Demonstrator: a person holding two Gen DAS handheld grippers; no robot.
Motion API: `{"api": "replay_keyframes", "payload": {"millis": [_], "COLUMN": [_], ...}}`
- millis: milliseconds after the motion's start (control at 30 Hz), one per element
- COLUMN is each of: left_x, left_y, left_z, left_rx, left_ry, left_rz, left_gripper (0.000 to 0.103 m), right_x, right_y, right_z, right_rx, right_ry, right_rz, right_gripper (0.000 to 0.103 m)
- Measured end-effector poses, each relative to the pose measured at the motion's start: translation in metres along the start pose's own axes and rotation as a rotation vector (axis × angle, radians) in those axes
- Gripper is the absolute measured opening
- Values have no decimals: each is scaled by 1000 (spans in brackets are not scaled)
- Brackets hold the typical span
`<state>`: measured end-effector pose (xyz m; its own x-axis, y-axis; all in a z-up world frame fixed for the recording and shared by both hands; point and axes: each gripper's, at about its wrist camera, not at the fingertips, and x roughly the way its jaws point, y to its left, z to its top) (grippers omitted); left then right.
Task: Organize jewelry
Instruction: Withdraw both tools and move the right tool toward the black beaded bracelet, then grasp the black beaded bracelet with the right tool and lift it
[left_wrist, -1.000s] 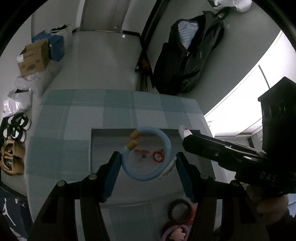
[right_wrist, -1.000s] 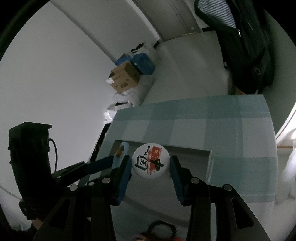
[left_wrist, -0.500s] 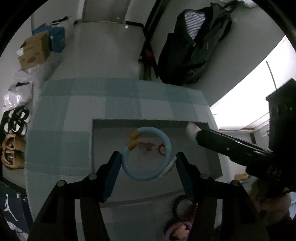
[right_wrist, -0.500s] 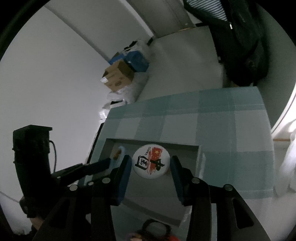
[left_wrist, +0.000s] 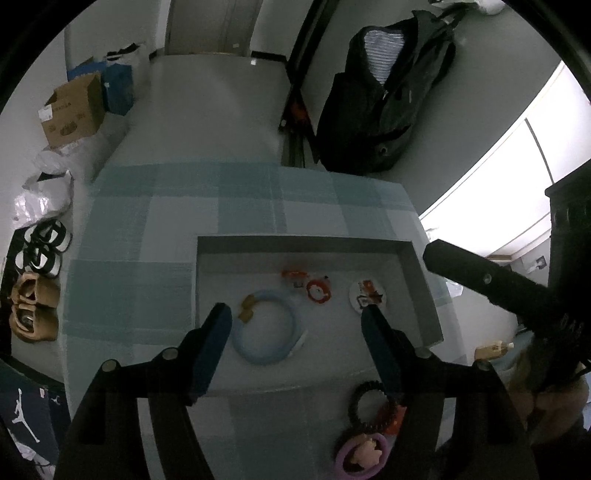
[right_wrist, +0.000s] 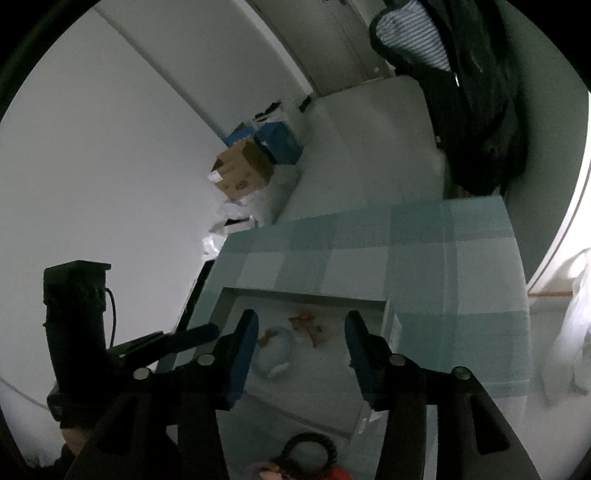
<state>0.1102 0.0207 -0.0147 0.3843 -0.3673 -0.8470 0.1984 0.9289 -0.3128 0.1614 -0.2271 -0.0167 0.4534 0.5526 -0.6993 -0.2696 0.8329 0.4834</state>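
A grey tray (left_wrist: 207, 280) lies on the checked cloth. In it lie a light blue bangle (left_wrist: 264, 328), a small red piece (left_wrist: 318, 290), an orange piece (left_wrist: 294, 275) and a round white badge (left_wrist: 367, 295). My left gripper (left_wrist: 295, 321) is open and empty above the bangle. My right gripper (right_wrist: 299, 330) is open and empty above the tray (right_wrist: 229, 306); the bangle (right_wrist: 275, 350) shows between its fingers. A dark beaded bracelet (left_wrist: 364, 402), a red piece (left_wrist: 391, 417) and a purple ring (left_wrist: 360, 456) lie in front of the tray.
The table with the checked cloth (left_wrist: 147, 236) ends at the right near a white window sill (left_wrist: 480, 221). On the floor are cardboard boxes (left_wrist: 72, 110), shoes (left_wrist: 35, 306) and a dark jacket (left_wrist: 384, 96) hanging behind.
Both grippers opened. The blue bangle dropped from the left gripper into the tray, and the badge dropped from the right gripper into the tray. Both grippers pulled up and back.
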Motion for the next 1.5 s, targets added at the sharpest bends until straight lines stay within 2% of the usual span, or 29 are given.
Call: {"api": "replay_keyframes", "payload": {"millis": [167,333,500,567,833,1000,1067,1233,1500], "left_x": [-7,-23,-34,-37,-50,-48,-44,-35,-35], "left_y": [-6,-10,-8,-8,-9,-8,-5,0,18], "left_z": [-4,-9,-18,-23,-52,-65,-69,-74,-78], "left_rx": [43,55,42,41,40,55,32,6,-66], "left_ry": [-30,-91,-136,-153,-193,-156,-130,-77,-60], "left_rz": [73,91,98,104,117,123,105,80,100], "left_gripper": [69,69,69,69,69,72,78,78,78], "right_x": [-9,-16,-29,-36,-52,-55,-56,-52,-31], "right_y": [3,4,9,12,18,18,19,24,31], "right_z": [-4,-10,-19,-25,-57,-81,-89,-109,-139], "right_rx": [-16,-23,-33,-35,-77,-108,-124,-142,-146], "right_ry": [-24,-47,-77,-88,-94,-46,-34,9,103], "right_rz": [6,3,2,-2,-25,-30,-31,-14,16], "right_gripper": [50,50,57,67,69,70,70,70,70]}}
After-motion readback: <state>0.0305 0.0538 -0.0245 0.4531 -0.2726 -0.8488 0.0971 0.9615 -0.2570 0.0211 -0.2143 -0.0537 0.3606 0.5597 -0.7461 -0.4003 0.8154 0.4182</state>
